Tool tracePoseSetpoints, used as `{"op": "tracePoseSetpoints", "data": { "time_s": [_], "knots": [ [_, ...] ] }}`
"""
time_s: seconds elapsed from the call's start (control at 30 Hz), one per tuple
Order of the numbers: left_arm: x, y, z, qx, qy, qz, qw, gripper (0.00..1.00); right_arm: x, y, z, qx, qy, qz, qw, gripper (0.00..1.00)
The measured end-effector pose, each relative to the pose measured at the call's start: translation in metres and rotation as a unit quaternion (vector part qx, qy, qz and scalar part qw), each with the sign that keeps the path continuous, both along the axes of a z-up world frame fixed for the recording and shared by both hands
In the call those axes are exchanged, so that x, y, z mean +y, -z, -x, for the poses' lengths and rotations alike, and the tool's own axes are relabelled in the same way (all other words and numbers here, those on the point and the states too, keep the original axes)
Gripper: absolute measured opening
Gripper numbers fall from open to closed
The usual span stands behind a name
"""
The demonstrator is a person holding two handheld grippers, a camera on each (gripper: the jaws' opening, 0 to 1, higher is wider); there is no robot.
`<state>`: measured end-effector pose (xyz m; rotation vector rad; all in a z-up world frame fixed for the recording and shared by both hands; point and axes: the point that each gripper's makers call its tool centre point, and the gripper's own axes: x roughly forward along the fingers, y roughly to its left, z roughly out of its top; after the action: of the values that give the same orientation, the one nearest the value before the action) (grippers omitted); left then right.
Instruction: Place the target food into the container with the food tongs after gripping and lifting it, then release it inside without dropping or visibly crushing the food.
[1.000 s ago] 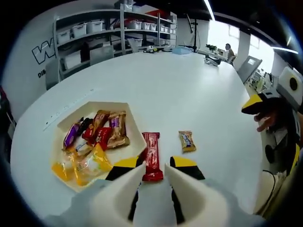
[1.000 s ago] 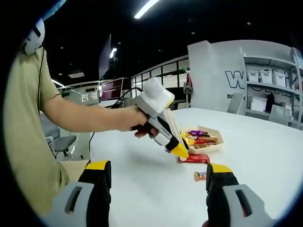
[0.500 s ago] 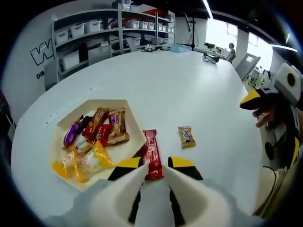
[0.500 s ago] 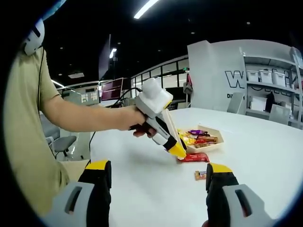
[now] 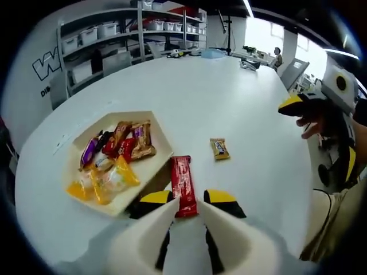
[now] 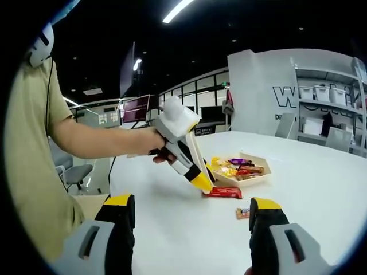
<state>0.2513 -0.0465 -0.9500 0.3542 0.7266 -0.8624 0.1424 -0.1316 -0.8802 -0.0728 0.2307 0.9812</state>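
Observation:
A red wrapped bar [image 5: 182,183] lies just right of the beige tray [image 5: 150,175], which holds several wrapped snacks. My left gripper [image 5: 187,198] has its white tong jaws closed against the bar's near end. In the right gripper view the left gripper [image 6: 201,183] slants down to the red bar [image 6: 222,192], in front of the tray [image 6: 259,177]. A small brown-and-yellow candy [image 5: 219,148] lies farther right, loose on the table. My right gripper [image 6: 190,201] hovers open over the table with nothing between its jaws. It enters the left gripper view [image 5: 298,105] from the right.
The white round table [image 5: 229,91] stretches far beyond the tray. Shelves with bins [image 5: 109,43] stand behind it, and a chair [image 5: 295,71] at the far right. The person's arm [image 6: 97,143] and torso occupy the left of the right gripper view.
The left gripper has drawn back toward the person and the red bar has come with it, away from the small candy. More of the tray now shows. The right gripper has stayed still.

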Motion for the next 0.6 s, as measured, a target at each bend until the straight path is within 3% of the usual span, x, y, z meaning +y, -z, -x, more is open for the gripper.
{"op": "tracePoseSetpoints", "data": {
  "time_s": [0.4, 0.6],
  "knots": [
    [0.025, 0.0, 0.01, 0.0, -0.006, -0.006, 1.0, 0.22, 0.003, -0.002, 0.001, -0.002, -0.003, 0.0, 1.0, 0.81],
    [0.027, -0.007, 0.008, -0.003, -0.008, 0.008, 0.9999, 0.22, 0.002, -0.001, 0.001, -0.001, -0.002, 0.001, 1.0, 0.81]
  ]
}}
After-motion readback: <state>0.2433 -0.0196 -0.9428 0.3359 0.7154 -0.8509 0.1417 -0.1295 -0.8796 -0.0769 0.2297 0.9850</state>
